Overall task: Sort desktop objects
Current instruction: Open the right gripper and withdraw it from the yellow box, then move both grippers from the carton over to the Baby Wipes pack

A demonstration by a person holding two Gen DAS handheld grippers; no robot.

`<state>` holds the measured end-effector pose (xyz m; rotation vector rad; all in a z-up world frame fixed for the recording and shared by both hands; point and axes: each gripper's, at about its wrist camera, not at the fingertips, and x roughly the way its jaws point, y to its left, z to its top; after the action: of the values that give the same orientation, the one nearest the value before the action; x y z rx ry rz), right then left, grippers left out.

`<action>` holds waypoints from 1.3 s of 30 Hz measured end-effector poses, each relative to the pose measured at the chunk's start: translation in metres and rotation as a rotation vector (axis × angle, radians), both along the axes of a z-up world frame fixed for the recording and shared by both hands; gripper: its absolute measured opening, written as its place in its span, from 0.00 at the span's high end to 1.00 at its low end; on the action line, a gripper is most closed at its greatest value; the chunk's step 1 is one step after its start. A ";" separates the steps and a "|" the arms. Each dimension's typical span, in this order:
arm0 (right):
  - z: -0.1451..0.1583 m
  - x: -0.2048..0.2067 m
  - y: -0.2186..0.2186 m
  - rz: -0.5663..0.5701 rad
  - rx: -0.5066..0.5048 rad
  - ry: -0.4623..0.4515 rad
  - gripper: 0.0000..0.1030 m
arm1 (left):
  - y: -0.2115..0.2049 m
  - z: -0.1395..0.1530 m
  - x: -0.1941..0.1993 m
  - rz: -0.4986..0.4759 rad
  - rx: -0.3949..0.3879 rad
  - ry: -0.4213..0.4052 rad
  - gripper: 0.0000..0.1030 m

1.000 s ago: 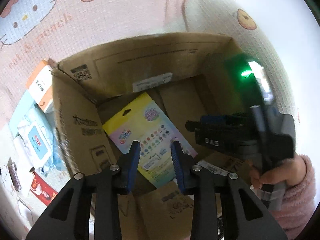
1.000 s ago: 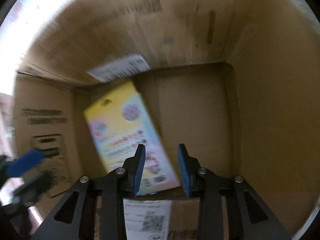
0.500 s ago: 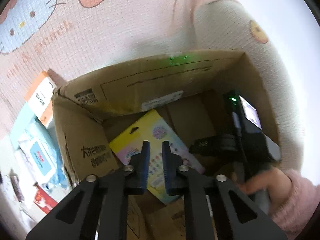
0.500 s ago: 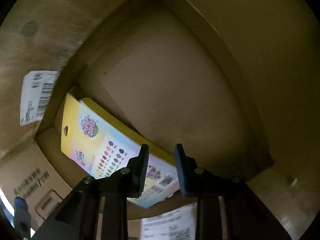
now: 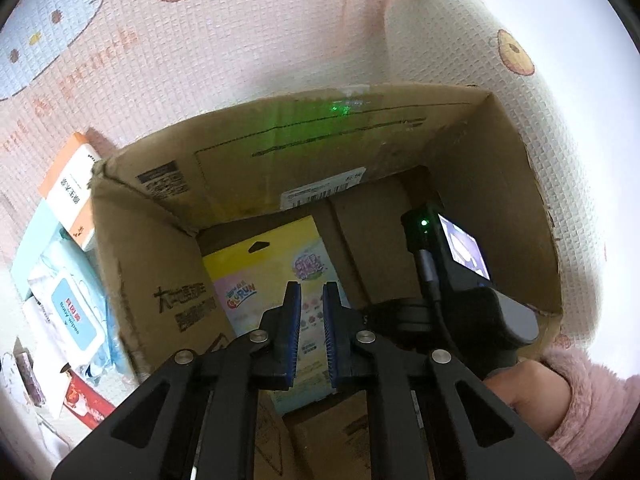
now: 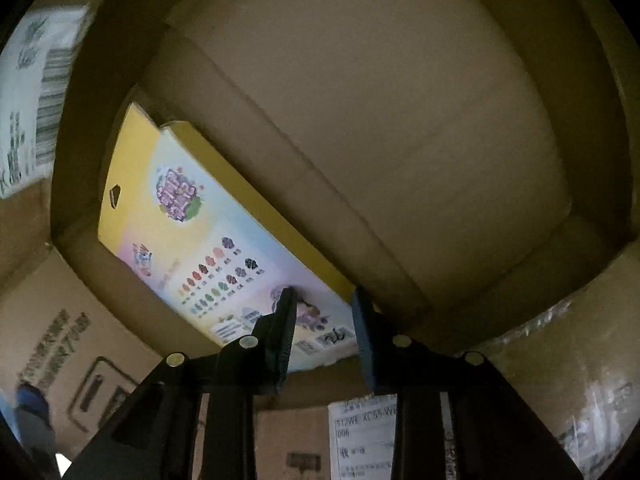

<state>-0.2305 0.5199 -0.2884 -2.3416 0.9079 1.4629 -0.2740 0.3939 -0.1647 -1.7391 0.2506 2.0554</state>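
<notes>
Count by kind, both views. One cardboard box [image 5: 248,168] is sitting open. One yellow card pack [image 5: 260,276] is lying inside it (same pack in the right wrist view [image 6: 192,232]). Outside the box, along its left wall: one orange-and-white carton [image 5: 70,196], one baby wipes pack [image 5: 72,312], one red packet [image 5: 86,400]. Further small items there are showing too blurred to count.

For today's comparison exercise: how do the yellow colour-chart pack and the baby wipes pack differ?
The yellow pack lies inside the cardboard box; the baby wipes pack lies outside, beside its wall. The yellow pack is stiff, flat card; the wipes pack is soft, crinkled wrap. Both carry printed labels.
</notes>
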 end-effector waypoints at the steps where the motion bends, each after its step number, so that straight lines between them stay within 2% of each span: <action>1: 0.002 -0.002 -0.003 0.014 -0.003 0.010 0.71 | -0.001 0.001 0.000 -0.003 -0.001 -0.001 0.88; 4: 0.015 -0.005 -0.001 0.021 -0.012 0.101 0.71 | -0.004 0.002 0.001 -0.015 -0.016 0.009 0.88; 6: 0.029 -0.005 0.001 0.015 0.026 0.156 0.64 | -0.004 0.006 0.003 -0.017 -0.024 0.018 0.85; 8: 0.048 -0.003 0.002 0.024 0.056 0.223 0.43 | -0.006 0.004 0.003 -0.016 -0.028 0.024 0.62; 10: 0.070 0.001 -0.001 0.037 0.058 0.314 0.37 | -0.005 0.008 0.008 -0.027 0.014 0.026 0.53; 11: 0.078 0.003 -0.003 0.047 0.063 0.344 0.37 | -0.006 0.011 0.010 -0.031 0.036 0.025 0.49; 14: 0.106 0.015 -0.010 0.080 0.117 0.427 0.35 | -0.011 0.026 0.020 -0.024 0.047 0.055 0.46; 19: 0.142 0.044 -0.027 0.112 0.152 0.538 0.34 | -0.026 0.052 0.043 -0.021 0.074 0.085 0.45; 23: 0.162 0.064 -0.032 0.118 0.162 0.576 0.33 | -0.044 0.071 0.062 -0.023 0.093 0.117 0.43; 25: 0.178 0.064 -0.018 0.132 0.171 0.588 0.33 | -0.051 0.077 0.070 -0.022 0.104 0.126 0.43; 27: 0.205 0.074 -0.023 0.138 0.201 0.620 0.33 | -0.060 0.083 0.079 -0.034 0.114 0.135 0.43; 30: 0.219 0.084 -0.042 0.175 0.267 0.692 0.33 | -0.075 0.092 0.089 -0.033 0.131 0.159 0.43; 31: 0.231 0.089 -0.048 0.198 0.290 0.720 0.33 | -0.080 0.095 0.092 -0.033 0.137 0.165 0.43; 33: 0.235 0.092 -0.061 0.221 0.306 0.751 0.33 | -0.095 0.100 0.096 -0.023 0.155 0.179 0.43; 39: 0.264 0.115 -0.097 0.251 0.422 0.858 0.33 | -0.139 0.116 0.109 0.003 0.222 0.221 0.43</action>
<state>-0.1153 0.4233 -0.0239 -1.5336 0.3707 2.5354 -0.1654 0.2549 -0.0489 -1.3849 0.0813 2.1859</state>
